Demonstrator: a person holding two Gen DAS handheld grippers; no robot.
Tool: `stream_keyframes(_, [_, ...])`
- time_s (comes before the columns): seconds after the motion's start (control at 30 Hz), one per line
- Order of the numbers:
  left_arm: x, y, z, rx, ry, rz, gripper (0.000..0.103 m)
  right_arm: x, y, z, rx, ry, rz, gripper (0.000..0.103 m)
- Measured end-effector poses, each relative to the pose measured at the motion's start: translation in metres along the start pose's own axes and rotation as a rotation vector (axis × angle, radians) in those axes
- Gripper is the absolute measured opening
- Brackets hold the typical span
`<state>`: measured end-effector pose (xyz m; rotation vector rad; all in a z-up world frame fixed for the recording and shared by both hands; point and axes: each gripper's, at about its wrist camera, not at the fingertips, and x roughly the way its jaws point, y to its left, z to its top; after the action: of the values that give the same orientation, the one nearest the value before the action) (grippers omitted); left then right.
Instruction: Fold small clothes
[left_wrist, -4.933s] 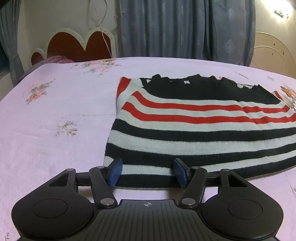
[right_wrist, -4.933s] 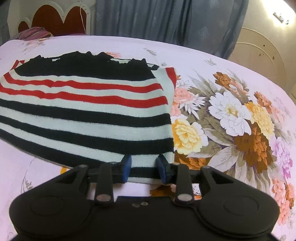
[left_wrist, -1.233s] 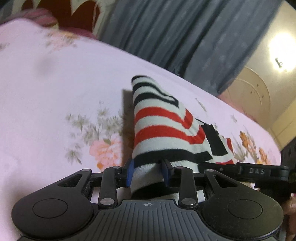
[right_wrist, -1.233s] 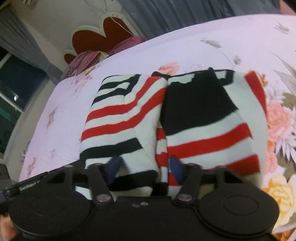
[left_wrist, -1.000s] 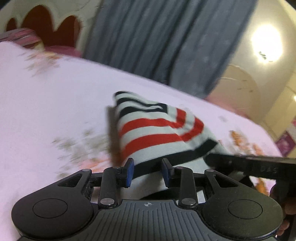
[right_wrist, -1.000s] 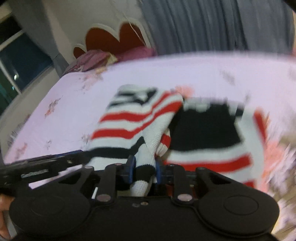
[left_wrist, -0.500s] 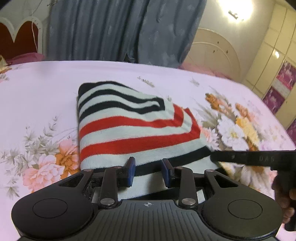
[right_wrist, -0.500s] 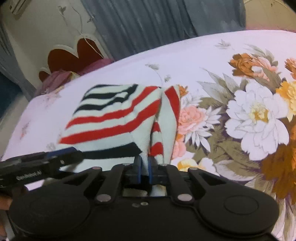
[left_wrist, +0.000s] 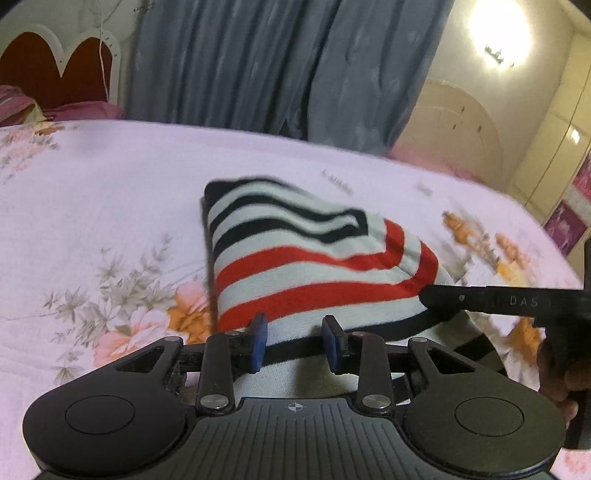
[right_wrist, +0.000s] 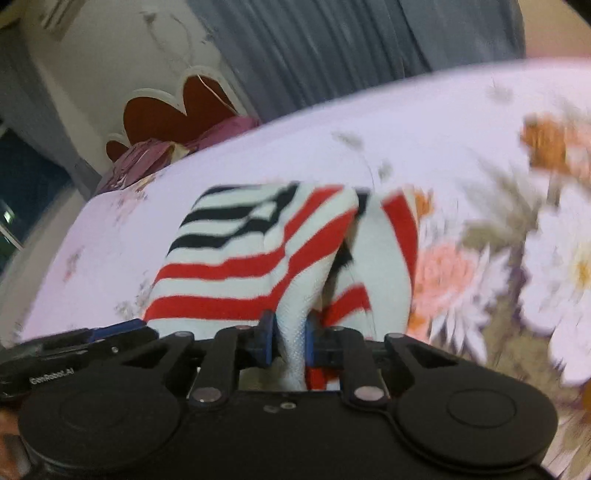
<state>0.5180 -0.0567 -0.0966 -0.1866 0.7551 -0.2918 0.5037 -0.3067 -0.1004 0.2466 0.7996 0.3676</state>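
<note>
The striped sweater lies folded over on itself on the bed, a bundle of black, white and red bands on the pale floral bedspread. Its near edge is lifted off the cover, held at two places.

The left gripper has its blue pads on either side of the near hem, with knit cloth filling the gap between them; it looks like a grip, though the pads stand fairly far apart. The right gripper pinches a white fold of the sweater tightly, and its jaws are closing on that fold. From the left camera it reaches in from the right side to the sweater's corner, and a hand holds its handle.

Behind the bed hang grey-blue curtains beside a red scalloped headboard. Cream wardrobes stand under a bright wall lamp.
</note>
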Motion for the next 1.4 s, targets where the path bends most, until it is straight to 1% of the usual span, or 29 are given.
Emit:
stream_keyframes(0.07, [-0.005, -0.006, 0.002, -0.009, -0.015, -0.061, 0.032, -0.016, 0.004, 0.002, -0.021, -0.025, -0.002, 0.014])
stream_keyframes(0.13, [-0.004, -0.019, 0.002, 0.012, -0.014, -0.103, 0.032, -0.033, 0.008, 0.003, -0.076, -0.053, -0.017, 0.014])
stream_keyframes(0.2, [0.008, -0.032, -0.001, 0.022, 0.035, -0.113, 0.032, -0.038, 0.005, 0.003, -0.104, -0.054, -0.056, 0.014])
stream_keyframes(0.27, [0.023, -0.039, -0.007, -0.009, 0.081, -0.133, 0.032, -0.026, -0.012, -0.002, -0.079, -0.009, -0.108, 0.013])
stream_keyframes(0.3, [0.026, -0.044, -0.008, 0.007, 0.084, -0.122, 0.032, -0.017, -0.023, -0.007, -0.05, 0.025, -0.125, 0.013])
stream_keyframes(0.33, [0.028, -0.049, -0.007, 0.026, 0.082, -0.101, 0.032, -0.009, -0.035, -0.012, -0.008, 0.041, -0.115, 0.013])
stream_keyframes(0.37, [0.029, -0.051, -0.006, 0.026, 0.087, -0.092, 0.032, -0.007, -0.041, -0.014, 0.025, 0.034, -0.099, 0.013])
stream_keyframes(0.43, [0.027, -0.051, 0.0, 0.037, 0.109, -0.098, 0.032, -0.009, -0.036, -0.009, 0.013, 0.038, -0.11, 0.014])
stream_keyframes(0.47, [0.022, -0.047, 0.006, 0.029, 0.103, -0.119, 0.032, -0.01, -0.031, -0.007, -0.014, 0.047, -0.117, 0.017])
stream_keyframes(0.5, [0.016, -0.042, 0.013, 0.012, 0.076, -0.138, 0.032, -0.012, -0.028, -0.004, -0.026, 0.051, -0.121, 0.018])
stream_keyframes(0.57, [0.013, -0.03, 0.03, 0.005, 0.026, -0.119, 0.032, -0.023, -0.026, 0.007, -0.02, -0.022, -0.152, 0.034])
stream_keyframes(0.6, [0.016, -0.022, 0.04, 0.004, 0.011, -0.096, 0.032, -0.028, -0.027, 0.013, -0.016, -0.059, -0.166, 0.034])
stream_keyframes(0.67, [0.03, -0.01, 0.057, -0.007, 0.011, -0.076, 0.032, -0.024, -0.03, 0.029, 0.019, -0.094, -0.162, 0.027])
stream_keyframes(0.73, [0.051, -0.004, 0.067, -0.008, 0.043, -0.071, 0.032, -0.01, -0.03, 0.044, 0.043, -0.091, -0.134, 0.025])
stream_keyframes(0.77, [0.064, -0.002, 0.068, -0.002, 0.071, -0.059, 0.032, 0.001, -0.029, 0.049, 0.036, -0.069, -0.125, 0.017])
stream_keyframes(0.8, [0.072, 0.0, 0.066, 0.0, 0.095, -0.058, 0.032, 0.016, -0.028, 0.052, 0.02, -0.022, -0.14, 0.013])
stream_keyframes(0.83, [0.085, 0.004, 0.06, -0.011, 0.137, -0.068, 0.032, 0.035, -0.028, 0.052, -0.016, 0.057, -0.2, 0.006])
stream_keyframes(0.87, [0.09, 0.008, 0.056, -0.034, 0.138, -0.089, 0.032, 0.053, -0.031, 0.047, -0.06, 0.125, -0.268, 0.002])
stream_keyframes(0.9, [0.091, 0.009, 0.056, -0.065, 0.135, -0.1, 0.031, 0.058, -0.033, 0.042, -0.083, 0.122, -0.292, 0.0])
stream_keyframes(0.97, [0.087, 0.012, 0.058, -0.097, 0.143, -0.11, 0.032, 0.055, -0.036, 0.043, -0.069, 0.121, -0.293, 0.0])
stream_keyframes(1.03, [0.075, 0.008, 0.057, -0.062, 0.125, -0.092, 0.032, 0.052, -0.031, 0.041, -0.111, 0.125, -0.309, 0.0])
stream_keyframes(1.07, [0.064, 0.003, 0.055, -0.029, 0.106, -0.09, 0.031, 0.046, -0.029, 0.041, -0.108, 0.115, -0.31, 0.0])
stream_keyframes(1.1, [0.051, -0.001, 0.052, 0.001, 0.086, -0.097, 0.032, 0.035, -0.026, 0.04, -0.097, 0.085, -0.295, 0.003])
stream_keyframes(1.13, [0.038, -0.006, 0.049, 0.028, 0.068, -0.102, 0.032, 0.024, -0.025, 0.039, -0.091, 0.054, -0.275, 0.013])
stream_keyframes(1.2, [0.015, -0.015, 0.039, 0.066, 0.038, -0.117, 0.032, 0.001, -0.018, 0.033, -0.09, 0.027, -0.22, 0.012])
stream_keyframes(1.27, [-0.004, -0.026, 0.023, 0.1, 0.041, -0.12, 0.032, -0.02, -0.008, 0.022, -0.114, 0.016, -0.17, 0.012])
stream_keyframes(1.33, [-0.014, -0.038, 0.005, 0.162, 0.06, -0.062, 0.032, -0.032, 0.004, 0.008, -0.145, 0.038, -0.127, 0.011])
stream_keyframes(1.37, [-0.018, -0.042, -0.002, 0.182, 0.055, -0.036, 0.032, -0.037, 0.011, -0.001, -0.169, 0.048, -0.121, 0.011])
stream_keyframes(1.4, [-0.021, -0.043, -0.006, 0.177, 0.055, -0.02, 0.032, -0.04, 0.018, -0.01, -0.209, 0.059, -0.127, 0.011])
